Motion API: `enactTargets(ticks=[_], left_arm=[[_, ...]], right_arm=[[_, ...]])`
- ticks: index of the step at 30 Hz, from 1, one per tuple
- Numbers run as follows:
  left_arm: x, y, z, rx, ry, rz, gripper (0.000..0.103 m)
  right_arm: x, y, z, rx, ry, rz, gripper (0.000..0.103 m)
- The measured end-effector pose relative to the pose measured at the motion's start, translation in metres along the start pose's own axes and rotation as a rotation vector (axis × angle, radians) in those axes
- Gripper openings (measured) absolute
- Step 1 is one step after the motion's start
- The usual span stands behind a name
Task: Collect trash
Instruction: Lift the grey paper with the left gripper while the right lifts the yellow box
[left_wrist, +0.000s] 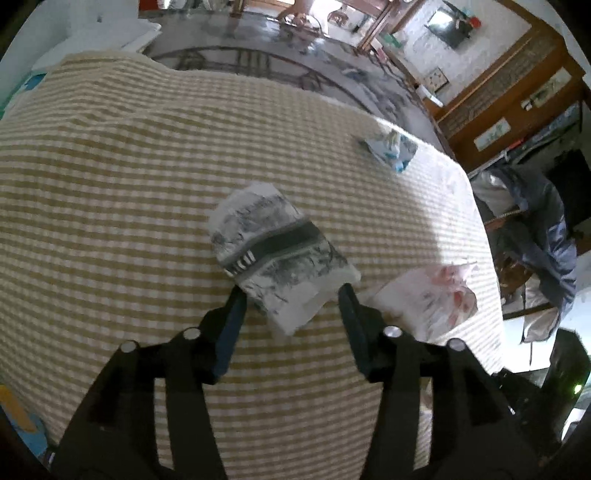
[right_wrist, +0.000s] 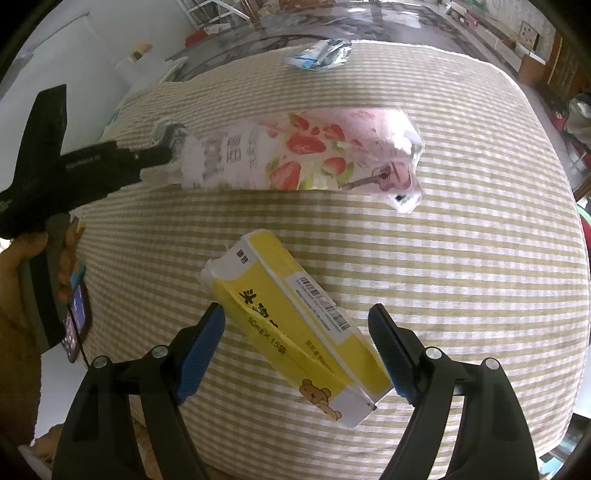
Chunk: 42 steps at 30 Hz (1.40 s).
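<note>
- Left gripper (left_wrist: 293, 291): jaws spread wide, nothing clamped. The grey-printed wrapper (left_wrist: 275, 245) lies dead centre in the left wrist view, its near end just between the fingertips, which look close to touching it.
- Right gripper (right_wrist: 297, 325): also wide apart and holding nothing, straddling the yellow carton (right_wrist: 295, 325) in the lower middle of the right wrist view.
- Handling guess: the wrapper looks light, thin and crinkly, so it'll squash flat and could slide out; I'd pinch across the dark band in its middle. The carton looks like light card, stiff-ish but probably hollow and crushable, so grab across the narrow sides mid-length.
- Further out on the checked cloth (right_wrist: 461, 258): a strawberry-print bag (right_wrist: 314, 151) in the upper middle, and a blue-and-silver packet (right_wrist: 321, 53) near the top edge.
- Hard to make out: the carton's torn far end, whether anything is inside either piece, and the print on the wrapper is too blurry to read. The fisheye bends everything too.
</note>
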<state>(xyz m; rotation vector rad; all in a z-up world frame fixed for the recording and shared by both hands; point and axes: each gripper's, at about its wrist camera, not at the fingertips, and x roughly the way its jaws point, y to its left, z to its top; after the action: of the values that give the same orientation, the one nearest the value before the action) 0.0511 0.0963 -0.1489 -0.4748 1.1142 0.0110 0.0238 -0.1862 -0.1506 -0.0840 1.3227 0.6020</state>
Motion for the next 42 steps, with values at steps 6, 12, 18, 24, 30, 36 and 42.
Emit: enactTargets(ticks=[6,12,18,24,30,36,42], left_arm=[[0.004,0.003,0.011,-0.077,-0.021,-0.008,0.068],[0.023,0.008,0.022,-0.153,-0.003,-0.012,0.073],[0.029,0.001,0.023,-0.129,-0.001,-0.005,0.054],[0.016,-0.013,0.021,-0.050,-0.032,0.017,0.018],[-0.010,-0.035,0.015,0.045,-0.107,0.042,0.018],[-0.034,-0.056,0.019,0.106,-0.178,0.038,0.018],[-0.049,-0.075,0.022,0.145,-0.217,0.016,0.018]], right_arm=[[0.002,0.008,-0.003,-0.018,-0.008,-0.014,0.077],[0.001,0.010,-0.005,-0.019,-0.016,-0.033,0.077],[0.000,0.010,-0.007,-0.016,-0.023,-0.041,0.077],[-0.001,0.009,-0.006,-0.020,-0.028,-0.038,0.077],[-0.002,0.011,-0.003,-0.032,-0.043,-0.035,0.070],[-0.007,0.020,0.000,-0.089,-0.068,-0.019,0.038],[-0.010,0.020,0.001,-0.094,-0.082,-0.005,0.014]])
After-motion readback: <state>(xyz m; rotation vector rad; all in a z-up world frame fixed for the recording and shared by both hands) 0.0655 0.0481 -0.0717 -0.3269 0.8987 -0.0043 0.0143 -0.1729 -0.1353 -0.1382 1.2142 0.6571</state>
